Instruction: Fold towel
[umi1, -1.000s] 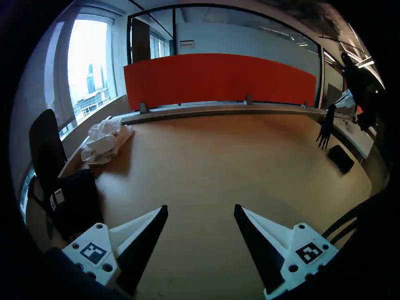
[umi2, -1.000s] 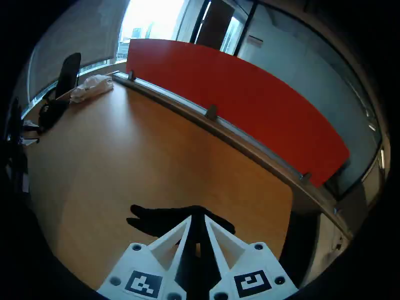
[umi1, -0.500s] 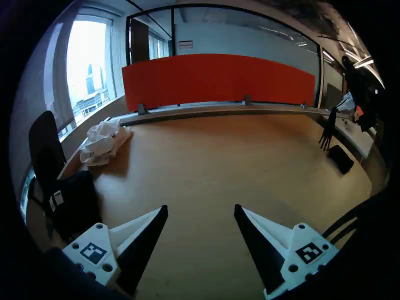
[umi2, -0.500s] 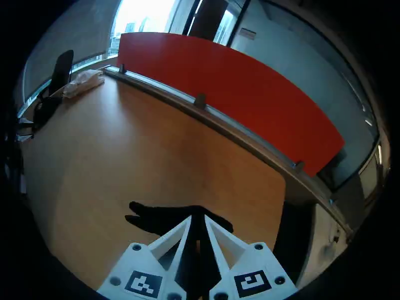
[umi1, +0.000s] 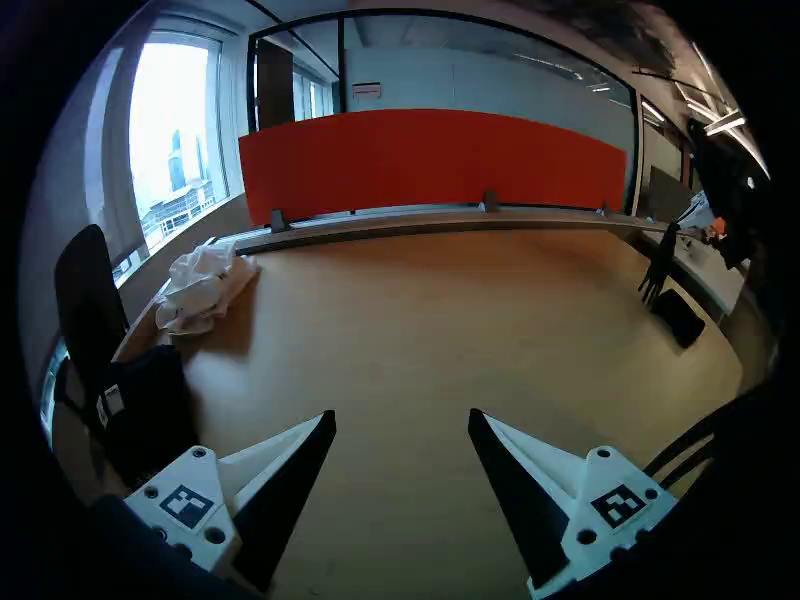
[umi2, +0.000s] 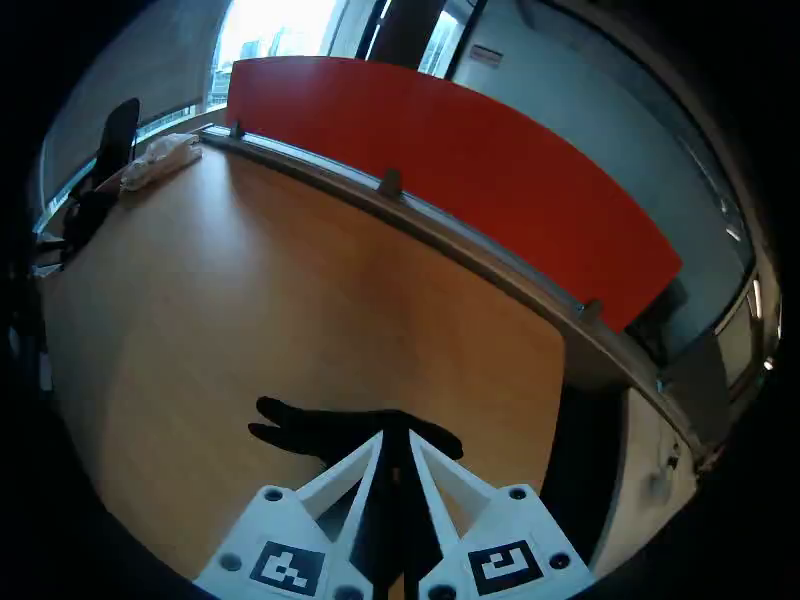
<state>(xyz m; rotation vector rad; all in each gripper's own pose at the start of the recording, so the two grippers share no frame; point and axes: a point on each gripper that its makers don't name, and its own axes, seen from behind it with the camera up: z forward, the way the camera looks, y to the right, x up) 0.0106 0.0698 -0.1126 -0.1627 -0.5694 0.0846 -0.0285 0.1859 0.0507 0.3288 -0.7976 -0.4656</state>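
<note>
A crumpled white towel (umi1: 198, 288) lies in a heap at the far left corner of the wooden table (umi1: 430, 320); in the right gripper view the towel (umi2: 160, 160) is small and far off. My left gripper (umi1: 400, 425) hovers open over the near part of the table, nothing between its fingers. My right gripper (umi2: 395, 440) is shut on a black cloth (umi2: 320, 432) that hangs below its fingertips. In the left gripper view that black cloth (umi1: 655, 268) dangles above the table's right end.
A long red partition (umi1: 430, 160) runs along the table's far edge. A black office chair (umi1: 95, 300) with a dark bag (umi1: 145, 400) stands at the left by the windows. A flat black object (umi1: 680, 316) lies near the right end. A person (umi1: 725, 180) stands at the right.
The right gripper has shifted with the black cloth still in it, so the partition and the towel have drifted in its view. The left gripper has barely moved.
</note>
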